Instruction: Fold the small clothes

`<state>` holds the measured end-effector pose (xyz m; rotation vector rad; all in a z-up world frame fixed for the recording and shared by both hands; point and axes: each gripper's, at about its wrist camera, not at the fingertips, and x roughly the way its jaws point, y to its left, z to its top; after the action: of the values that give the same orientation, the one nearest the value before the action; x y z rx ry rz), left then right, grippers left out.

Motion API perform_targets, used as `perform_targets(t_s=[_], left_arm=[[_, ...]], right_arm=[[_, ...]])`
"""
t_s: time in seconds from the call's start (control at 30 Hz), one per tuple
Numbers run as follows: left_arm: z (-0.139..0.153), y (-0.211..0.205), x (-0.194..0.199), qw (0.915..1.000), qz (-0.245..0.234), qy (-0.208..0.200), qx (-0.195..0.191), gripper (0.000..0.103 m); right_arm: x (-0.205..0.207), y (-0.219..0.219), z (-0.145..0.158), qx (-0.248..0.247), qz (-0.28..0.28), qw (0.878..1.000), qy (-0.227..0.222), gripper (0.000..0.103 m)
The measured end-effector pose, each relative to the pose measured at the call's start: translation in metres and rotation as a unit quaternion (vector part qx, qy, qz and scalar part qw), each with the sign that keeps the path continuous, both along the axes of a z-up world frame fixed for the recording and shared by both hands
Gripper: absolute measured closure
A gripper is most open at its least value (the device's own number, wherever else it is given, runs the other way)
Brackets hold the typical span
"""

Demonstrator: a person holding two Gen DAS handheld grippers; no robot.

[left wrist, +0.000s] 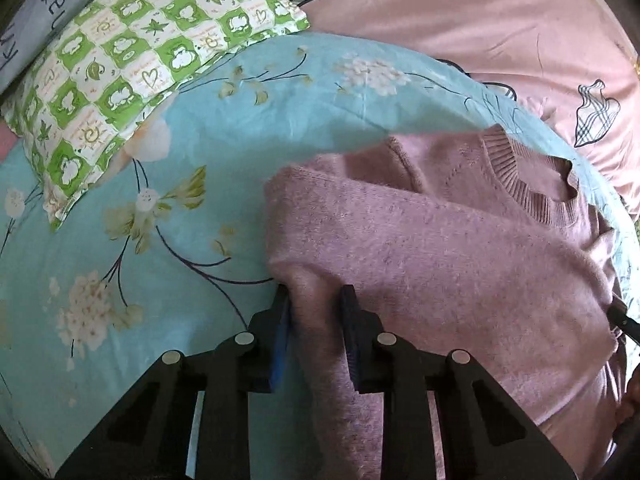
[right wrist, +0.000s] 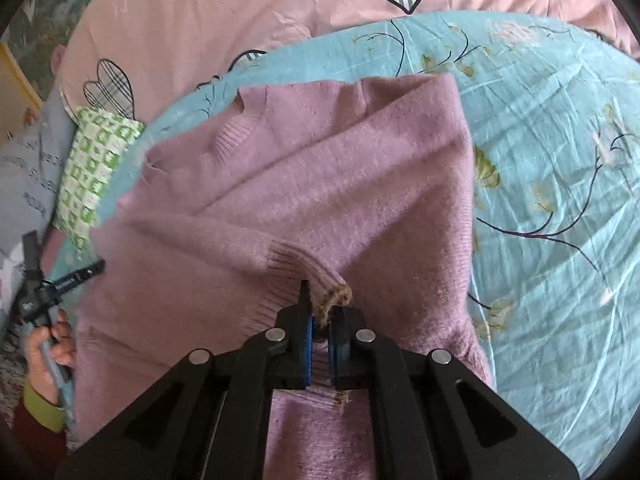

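Observation:
A pink knit sweater [left wrist: 440, 240] lies partly folded on a blue floral sheet [left wrist: 160, 200], ribbed neckline toward the far right. My left gripper [left wrist: 316, 308] is shut on the sweater's left edge, and a fold of knit fills the gap between its pads. In the right wrist view the sweater [right wrist: 320, 180] shows a sleeve laid across its body. My right gripper [right wrist: 320, 316] is shut on the ribbed, frayed sleeve cuff [right wrist: 320, 280]. The left gripper [right wrist: 60, 280] and the hand [right wrist: 52, 340] holding it sit at the sweater's left edge.
A green-and-white checked pillow [left wrist: 140, 60] lies on the sheet at the far left, with a grey lettered pillow [left wrist: 40, 20] behind it. A pink quilt [left wrist: 480, 20] with plaid patches borders the sheet at the back. Bare blue sheet [right wrist: 560, 200] spreads right of the sweater.

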<state>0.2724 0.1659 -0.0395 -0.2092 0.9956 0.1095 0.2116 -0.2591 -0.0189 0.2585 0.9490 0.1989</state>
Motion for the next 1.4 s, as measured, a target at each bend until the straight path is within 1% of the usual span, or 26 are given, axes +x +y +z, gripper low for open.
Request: perform_targets(t_s=[0.07,0.1,0.17,0.2,0.33,0.4,0.43,0.47,0.5,0.63,0.77,0.9,0.97,1.07,1.2,1.33,1.4], left_arm=[[0.005,0.002,-0.006,1.0000,-0.001,0.004,-0.003,0.078],[0.010,0.000,-0.013,1.0000,-0.006,0.003,0.001,0.078],[0.018,-0.005,-0.031,0.9998,-0.014,-0.002,0.016,0.078],[0.022,-0.007,-0.040,0.9997,-0.020,-0.005,0.016,0.078],[0.031,-0.017,-0.083,0.9994,-0.033,-0.006,-0.003,0.078],[0.035,-0.025,-0.111,0.9989,-0.043,-0.007,-0.019,0.075],[0.037,-0.028,-0.123,0.9985,-0.046,-0.007,-0.027,0.071],[0.037,-0.031,-0.134,0.9983,-0.048,-0.006,-0.033,0.068],[0.038,-0.037,-0.151,0.9978,-0.054,-0.004,-0.037,0.068],[0.037,-0.049,-0.208,0.9966,-0.069,0.003,-0.044,0.067],[0.031,-0.053,-0.246,0.9962,-0.069,0.013,-0.051,0.067],[0.026,-0.055,-0.284,0.9956,-0.067,0.017,-0.064,0.067],[0.024,-0.055,-0.297,0.9961,-0.062,0.014,-0.061,0.067],[0.019,-0.055,-0.316,0.9945,-0.066,0.015,-0.080,0.067],[0.010,-0.060,-0.337,0.9921,-0.085,0.022,-0.090,0.064],[-0.005,-0.069,-0.356,0.9897,-0.097,0.037,-0.099,0.063],[-0.011,-0.072,-0.366,0.9913,-0.090,0.040,-0.087,0.062]], right_arm=[[-0.002,-0.001,0.003,-0.024,-0.019,1.000,0.002,0.088],[-0.006,-0.004,0.008,-0.031,-0.028,0.999,0.000,0.088],[-0.017,-0.011,0.017,-0.013,-0.032,0.999,-0.007,0.088],[-0.026,-0.016,0.023,-0.002,-0.030,0.999,-0.013,0.088],[-0.065,-0.024,0.041,0.018,-0.024,0.999,-0.030,0.085],[-0.083,-0.026,0.046,0.031,-0.019,0.999,-0.035,0.077],[-0.095,-0.028,0.049,0.033,-0.016,0.999,-0.038,0.068],[-0.104,-0.028,0.050,0.033,-0.013,0.999,-0.041,0.065],[-0.117,-0.027,0.053,0.033,-0.007,0.998,-0.045,0.063],[-0.153,-0.031,0.054,0.043,0.005,0.998,-0.050,0.063],[-0.187,-0.041,0.048,0.054,0.001,0.997,-0.051,0.063],[-0.221,-0.050,0.035,0.066,-0.005,0.997,-0.043,0.063],[-0.233,-0.052,0.030,0.073,-0.004,0.997,-0.041,0.063],[-0.256,-0.054,0.022,0.081,0.000,0.996,-0.042,0.063],[-0.284,-0.057,0.016,0.089,0.007,0.995,-0.042,0.063],[-0.311,-0.063,0.008,0.103,0.013,0.994,-0.032,0.063],[-0.322,-0.065,0.003,0.106,0.016,0.994,-0.023,0.063]])
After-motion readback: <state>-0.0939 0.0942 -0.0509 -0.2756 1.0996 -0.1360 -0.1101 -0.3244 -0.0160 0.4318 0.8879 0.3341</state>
